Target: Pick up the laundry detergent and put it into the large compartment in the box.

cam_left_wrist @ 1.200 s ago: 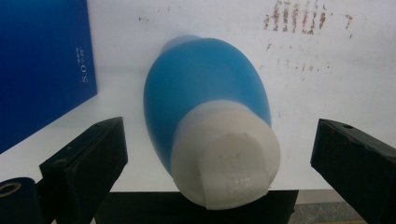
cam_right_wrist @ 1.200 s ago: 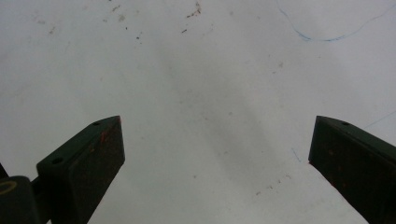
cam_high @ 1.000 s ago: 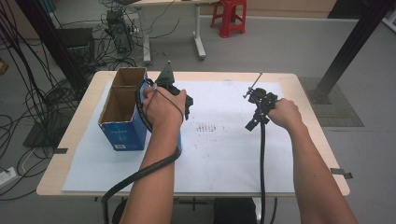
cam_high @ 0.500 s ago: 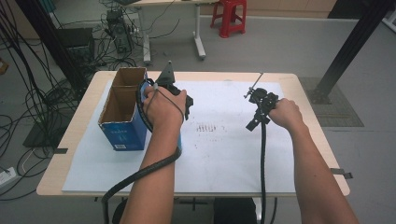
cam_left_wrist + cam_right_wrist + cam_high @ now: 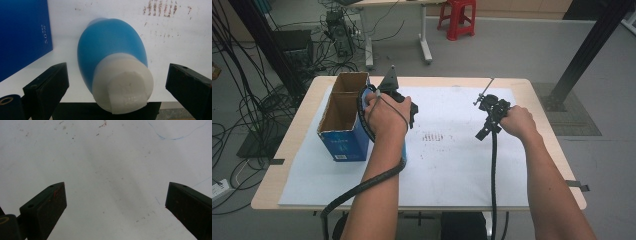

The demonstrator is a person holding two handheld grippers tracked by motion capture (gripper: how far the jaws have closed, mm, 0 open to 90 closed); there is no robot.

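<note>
A blue bottle (image 5: 110,50) with a white cap (image 5: 122,80) lies on its side on the white paper, cap end toward the camera. My left gripper (image 5: 115,82) is open, one jaw on each side of the bottle and neither touching it. In the high view the left gripper (image 5: 398,107) sits under the person's left hand, beside the blue cardboard box (image 5: 343,117). My right gripper (image 5: 115,202) is open over bare paper with nothing between its jaws. From above, the right gripper (image 5: 485,126) is at the right of the sheet.
The open-topped blue box (image 5: 22,35) stands upright close to the bottle's left. White paper (image 5: 452,170) covers most of the wooden table (image 5: 287,150), with reddish marks (image 5: 434,136) at its middle. Black cables trail from both grippers toward the front edge.
</note>
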